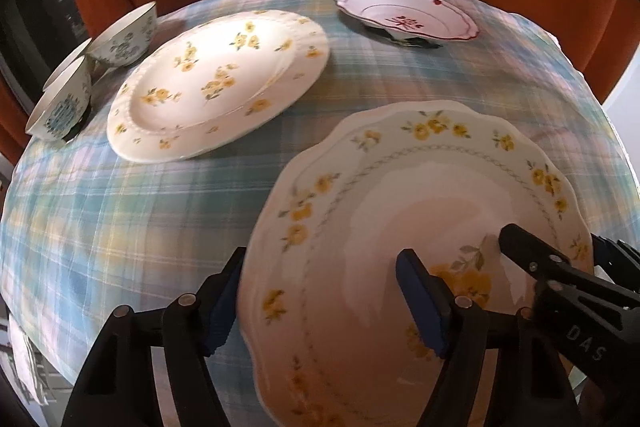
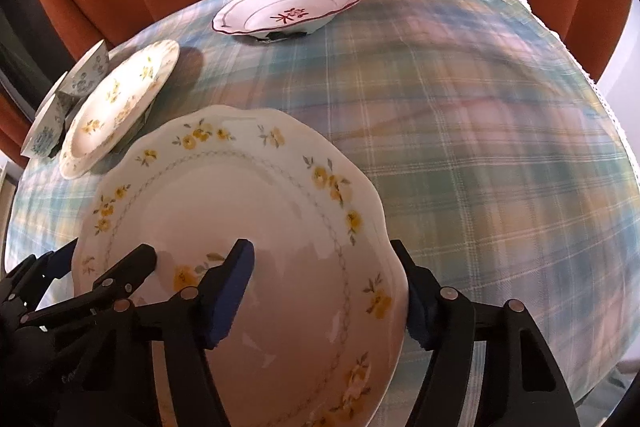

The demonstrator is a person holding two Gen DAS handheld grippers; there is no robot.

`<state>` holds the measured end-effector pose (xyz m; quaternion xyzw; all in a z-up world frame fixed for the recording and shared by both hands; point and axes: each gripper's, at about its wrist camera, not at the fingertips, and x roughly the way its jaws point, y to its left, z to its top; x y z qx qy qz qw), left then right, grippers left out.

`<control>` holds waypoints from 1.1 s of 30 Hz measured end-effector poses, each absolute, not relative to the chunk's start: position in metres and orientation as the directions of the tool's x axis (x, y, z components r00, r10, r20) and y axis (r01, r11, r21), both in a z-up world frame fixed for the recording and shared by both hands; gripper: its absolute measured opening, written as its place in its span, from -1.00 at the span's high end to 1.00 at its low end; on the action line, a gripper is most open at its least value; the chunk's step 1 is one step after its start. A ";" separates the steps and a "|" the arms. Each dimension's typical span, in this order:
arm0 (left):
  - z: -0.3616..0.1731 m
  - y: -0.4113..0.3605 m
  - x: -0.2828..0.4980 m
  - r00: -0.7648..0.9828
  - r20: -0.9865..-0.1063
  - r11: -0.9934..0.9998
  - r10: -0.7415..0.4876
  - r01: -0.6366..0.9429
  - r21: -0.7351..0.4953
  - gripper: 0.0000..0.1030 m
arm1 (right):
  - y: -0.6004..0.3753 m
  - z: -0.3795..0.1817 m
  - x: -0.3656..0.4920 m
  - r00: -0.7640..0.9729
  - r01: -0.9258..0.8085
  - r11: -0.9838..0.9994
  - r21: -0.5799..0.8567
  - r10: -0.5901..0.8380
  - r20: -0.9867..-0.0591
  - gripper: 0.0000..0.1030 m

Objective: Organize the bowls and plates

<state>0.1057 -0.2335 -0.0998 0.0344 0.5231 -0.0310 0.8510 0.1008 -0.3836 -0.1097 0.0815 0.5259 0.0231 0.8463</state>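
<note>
Your tabletop (image 1: 120,227), draped in a blue-green plaid cloth, carries crockery that is mostly unsorted. Largest and nearest, the scalloped plate (image 1: 400,195) with yellow flowers sits at the near edge, tilted between your two tools: the left gripper (image 1: 320,303) has its jaws wide apart astride the plate's left rim, one pad outside it and one over the well, while the right gripper (image 2: 320,291) straddles the right rim the same way. Neither clearly pinches the rim, though whether the plate rests on a pad cannot be told. The round yellow-flowered plate (image 1: 216,83) lies toward the far left, apart and not yet stacked. The red-trimmed dish (image 1: 408,13) waits alone at the far edge. Two blue-patterned bowls (image 1: 120,39) stand side by side at the far left corner, un-nested. By this showing, the sorting has barely begun.
</note>
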 end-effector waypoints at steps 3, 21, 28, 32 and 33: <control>-0.099 -0.232 0.109 0.447 -0.894 0.996 -0.019 0.081 0.020 -0.46 | -0.383 -0.110 0.102 0.440 0.051 0.988 0.148 0.111 -0.891 -0.31; -0.078 -0.178 0.106 0.470 -0.878 0.988 -0.085 0.153 -0.014 -0.44 | -0.341 -0.081 0.098 0.485 0.087 0.991 0.102 0.047 -0.873 -0.31; -0.065 -0.122 0.110 0.488 -0.865 0.982 -0.118 0.185 -0.030 -0.42 | -0.284 -0.063 0.094 0.503 0.119 0.990 0.078 0.008 -0.864 -0.31; -0.060 -0.086 0.115 0.495 -0.860 0.980 -0.126 0.194 -0.032 -0.42 | -0.245 -0.056 0.095 0.510 0.128 0.989 0.070 -0.005 -0.860 -0.31; -0.059 -0.076 0.116 0.497 -0.858 0.980 -0.128 0.195 -0.033 -0.42 | -0.237 -0.055 0.095 0.511 0.130 0.989 0.069 -0.007 -0.860 -0.31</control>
